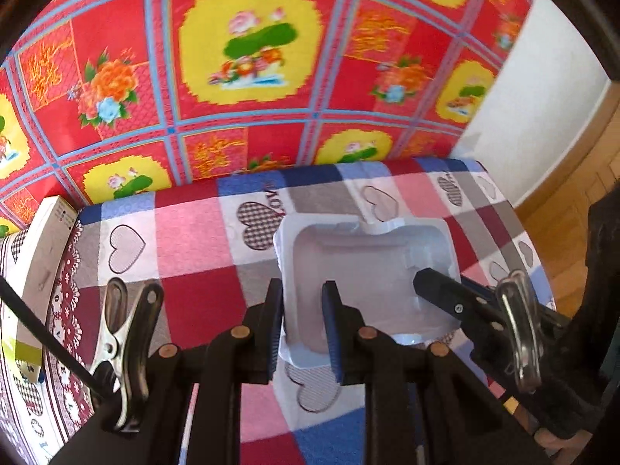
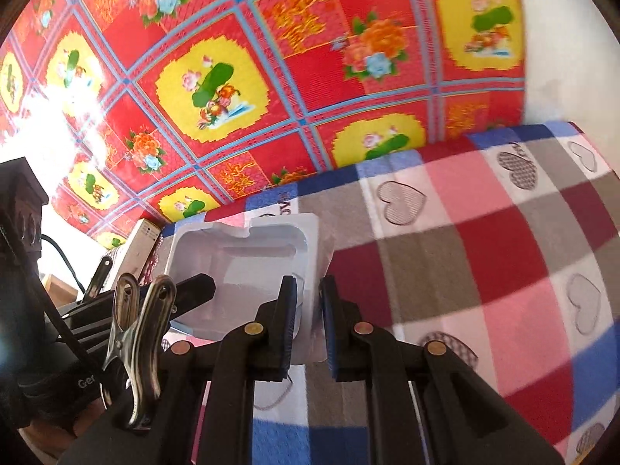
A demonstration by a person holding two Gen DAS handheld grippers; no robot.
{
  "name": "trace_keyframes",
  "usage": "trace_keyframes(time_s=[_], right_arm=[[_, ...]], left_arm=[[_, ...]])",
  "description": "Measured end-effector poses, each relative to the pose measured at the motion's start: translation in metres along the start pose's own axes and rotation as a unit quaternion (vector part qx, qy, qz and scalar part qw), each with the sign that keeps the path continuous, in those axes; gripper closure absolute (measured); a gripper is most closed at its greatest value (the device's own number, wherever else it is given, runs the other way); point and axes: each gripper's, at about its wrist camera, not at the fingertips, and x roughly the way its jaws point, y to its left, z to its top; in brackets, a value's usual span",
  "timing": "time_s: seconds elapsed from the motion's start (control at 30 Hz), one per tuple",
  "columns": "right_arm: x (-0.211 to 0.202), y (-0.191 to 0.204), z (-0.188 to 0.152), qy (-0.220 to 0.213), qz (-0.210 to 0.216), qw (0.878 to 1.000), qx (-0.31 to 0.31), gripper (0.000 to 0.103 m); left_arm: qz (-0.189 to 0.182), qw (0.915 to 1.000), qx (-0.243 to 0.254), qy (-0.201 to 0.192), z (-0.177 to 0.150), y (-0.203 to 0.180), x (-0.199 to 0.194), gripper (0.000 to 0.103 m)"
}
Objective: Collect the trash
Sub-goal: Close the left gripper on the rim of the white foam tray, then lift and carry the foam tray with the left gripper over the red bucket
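Holding a clear plastic tray [image 1: 368,267] between them, both grippers have it pinched at opposite edges, w/ the tray lifted a bit above the counter [image 1: 201,248] and its checked heart-print cloth. It's the trash item here: thin moulded packaging, open side up, nothing in it. Two grips make sense, since a flimsy shell like this would prob. flex or twist if held by one rim only.

Left gripper [image 1: 304,329]: nearly closed, pads clamped on the tray's left wall, one pad outside and one inside the hollow. Right gripper [image 2: 310,321]: almost fully closed, pads squeezing the thin flat flange on the tray's right side. In the left wrist view a right-gripper finger [image 1: 438,286] reaches in over the tray's right part; in the right wrist view a left-gripper finger [image 2: 193,288] shows at the tray's near-left corner.

Further out: a white box [image 1: 42,255] sits at the counter's left end, well apart from the tray. Behind is a red and yellow flowered sheet [image 1: 252,58] hanging like a backdrop; white wall [image 1: 534,97] and wood floor [image 1: 573,209] to the right. No bin in view, so can't tell where the tray goes.
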Motion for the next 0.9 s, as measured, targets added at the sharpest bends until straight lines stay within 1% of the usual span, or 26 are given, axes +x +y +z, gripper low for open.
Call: trace_keyframes(time_s=[0.23,0.43,0.73,0.9], right_arm=[[-0.035,-0.021,-0.015,-0.017,0.006,1.0,0.009,0.089],[-0.068,-0.046,-0.031,-0.029,0.01,0.999,0.023,0.089],[-0.124,-0.092,-0.056,-0.053,0.004,0.998,0.043,0.089],[-0.153,-0.118,-0.07,-0.066,-0.01,0.997,0.049,0.089]], left_arm=[[-0.001,0.9999,0.009,-0.005,-0.015,-0.035,-0.016,0.082],[-0.002,0.9996,0.027,-0.009,-0.031,-0.074,-0.03,0.082],[-0.016,0.9984,0.052,-0.016,-0.055,-0.141,-0.046,0.082],[-0.03,0.9971,0.068,-0.017,-0.07,-0.184,-0.05,0.082]])
